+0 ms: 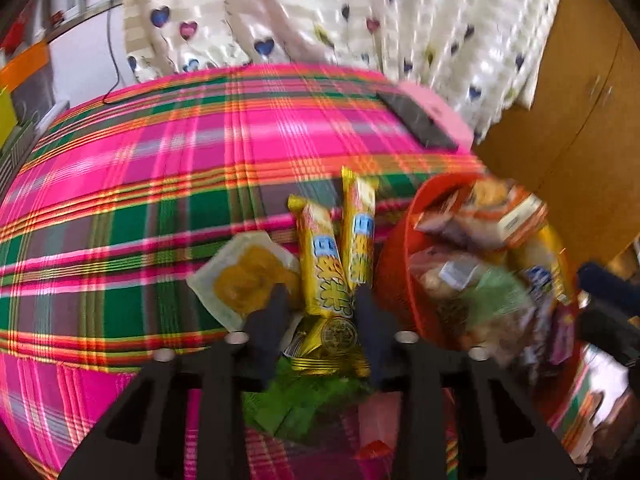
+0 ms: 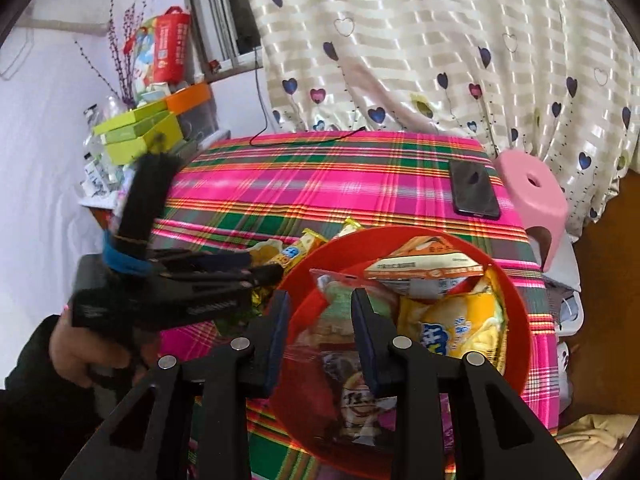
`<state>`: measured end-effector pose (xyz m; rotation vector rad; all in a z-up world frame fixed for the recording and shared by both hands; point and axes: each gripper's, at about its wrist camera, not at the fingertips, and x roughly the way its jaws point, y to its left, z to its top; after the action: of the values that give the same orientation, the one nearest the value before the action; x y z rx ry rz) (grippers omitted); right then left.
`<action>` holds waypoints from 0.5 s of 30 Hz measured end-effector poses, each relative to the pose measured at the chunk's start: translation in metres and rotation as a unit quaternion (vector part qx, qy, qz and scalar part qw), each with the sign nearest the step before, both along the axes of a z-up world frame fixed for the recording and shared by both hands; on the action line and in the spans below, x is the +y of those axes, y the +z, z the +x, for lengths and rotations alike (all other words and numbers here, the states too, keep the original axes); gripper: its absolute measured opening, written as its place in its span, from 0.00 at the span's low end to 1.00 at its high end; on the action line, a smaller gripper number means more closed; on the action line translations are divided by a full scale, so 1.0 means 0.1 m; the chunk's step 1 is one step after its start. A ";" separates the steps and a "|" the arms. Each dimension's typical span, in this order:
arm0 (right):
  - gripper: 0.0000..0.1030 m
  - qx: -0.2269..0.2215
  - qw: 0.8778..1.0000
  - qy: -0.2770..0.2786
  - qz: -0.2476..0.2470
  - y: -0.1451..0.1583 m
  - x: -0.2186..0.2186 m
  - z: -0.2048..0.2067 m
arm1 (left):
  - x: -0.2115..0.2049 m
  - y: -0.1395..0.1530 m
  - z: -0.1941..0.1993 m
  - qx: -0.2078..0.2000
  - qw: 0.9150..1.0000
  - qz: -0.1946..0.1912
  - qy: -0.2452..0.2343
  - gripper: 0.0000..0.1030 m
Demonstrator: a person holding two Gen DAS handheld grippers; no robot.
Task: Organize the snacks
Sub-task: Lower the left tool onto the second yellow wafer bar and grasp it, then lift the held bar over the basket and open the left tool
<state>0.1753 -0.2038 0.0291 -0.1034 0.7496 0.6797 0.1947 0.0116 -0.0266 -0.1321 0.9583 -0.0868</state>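
**Left jaws straddle a yellow snack bar beside the red bowl**

Black fingers of the left gripper [image 1: 322,308] fill the lower edge of the left wrist view. Jaws stand moderately apart, one on each side of the lower end of a yellow snack bar [image 1: 324,264]; whether the pads touch the wrapper cannot be told, since the frame is motion-blurred. A second yellow bar [image 1: 360,232] lies just beside the first, touching or nearly so. Left of both sits a clear packet with an orange-yellow filling [image 1: 244,276]. A gold wrapper [image 1: 332,344] and a green packet [image 1: 296,400] lie under the gripper body, partly hidden.

Right gripper [image 2: 320,320] hovers over the near-left rim of the red bowl [image 2: 516,312]; jaws apart, nothing held. Bowl already carries several packets, among them a yellow bag [image 2: 460,324] and an orange-white pouch [image 2: 424,272].

Judgement: step in hand is grasping one loose bar for transfer to the bowl. To do it well, centre the jaws on a single bar, clear of its neighbour, close across the width, lift before swinging right.

Plaid surface [image 1: 160,184] also holds a dark phone [image 2: 474,188], well apart from the snacks. Labels on wrappers unreadable. Bowl's lower contents are masked by the right fingers.
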 end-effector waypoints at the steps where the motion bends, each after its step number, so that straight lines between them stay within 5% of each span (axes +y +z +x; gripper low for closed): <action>1: 0.28 0.001 1.000 -0.002 0.001 -0.01 -0.02 0.01 | -0.03 -0.03 0.01 0.001 1.000 0.007 -0.004 0.27; 15: 0.28 0.004 0.999 -0.028 0.020 0.00 -0.29 0.04 | 0.04 0.31 -0.34 -0.070 0.997 -0.002 0.023 0.24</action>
<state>0.1796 -0.2326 0.0288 -0.0434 0.7433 0.6419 0.1610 0.0160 0.0049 -0.1505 0.8152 -0.0552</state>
